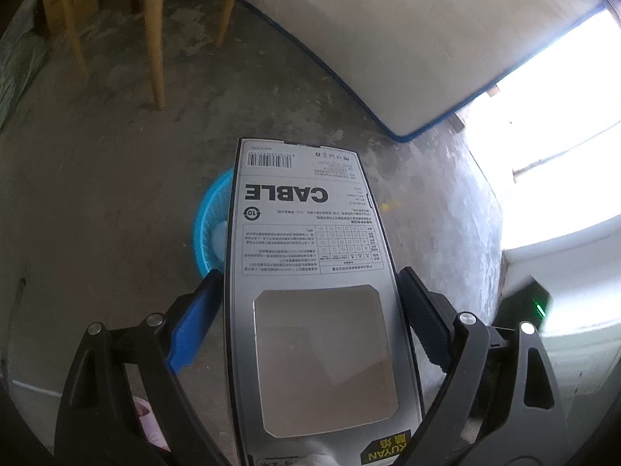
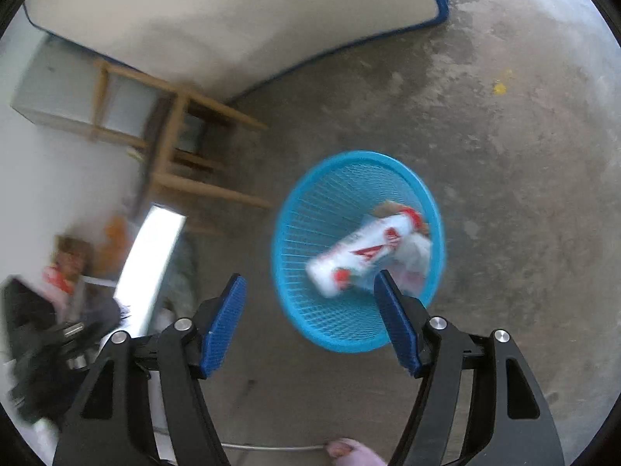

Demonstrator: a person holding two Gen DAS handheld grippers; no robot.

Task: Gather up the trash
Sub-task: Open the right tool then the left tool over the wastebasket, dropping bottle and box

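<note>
My left gripper (image 1: 310, 306) is shut on a grey cable box (image 1: 310, 272) printed "CABLE", held flat above the floor. The box hides most of a blue mesh trash basket (image 1: 211, 217) below it. In the right wrist view the same basket (image 2: 310, 233) stands on the concrete floor and holds a white and red carton (image 2: 361, 256) and crumpled white wrapping (image 2: 417, 256). My right gripper (image 2: 310, 310) is open and empty, above the basket's near rim. The cable box also shows at the left of the right wrist view (image 2: 149, 260).
A wooden table (image 1: 151, 35) stands at the far left, and also shows in the right wrist view (image 2: 174, 147). A white mattress with blue trim (image 1: 388, 39) leans on the wall. A bright doorway (image 1: 562, 136) is right. A yellow scrap (image 2: 500, 86) lies on the floor.
</note>
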